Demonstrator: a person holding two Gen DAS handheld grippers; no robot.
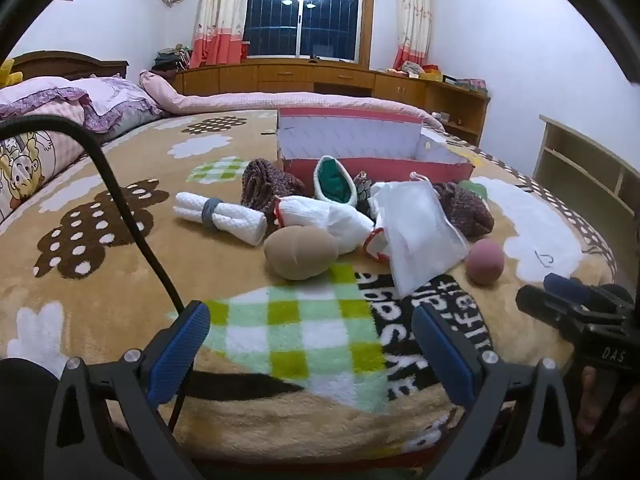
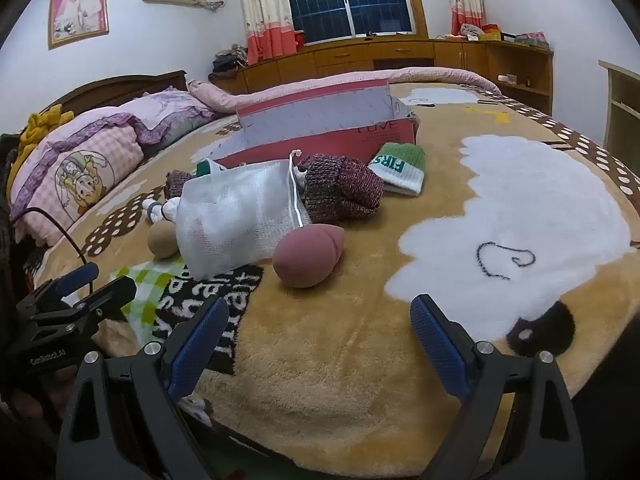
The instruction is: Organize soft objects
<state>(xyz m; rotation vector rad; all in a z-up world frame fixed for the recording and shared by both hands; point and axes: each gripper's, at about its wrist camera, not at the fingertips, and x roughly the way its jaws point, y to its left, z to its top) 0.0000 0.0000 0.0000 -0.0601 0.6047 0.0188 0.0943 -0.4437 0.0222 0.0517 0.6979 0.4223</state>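
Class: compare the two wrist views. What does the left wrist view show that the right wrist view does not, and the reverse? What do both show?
Left only: the rolled towel in full and the box's open inside. Right only: the green hat marked FIRS and the wall photo. Both: the mesh bag, pink ball, tan ball, and an open left gripper and right gripper.

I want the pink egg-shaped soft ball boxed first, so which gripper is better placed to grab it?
Right. The pink egg-shaped soft ball lies just ahead of the open right gripper; from the left gripper it sits far right, beyond the white mesh pouch.
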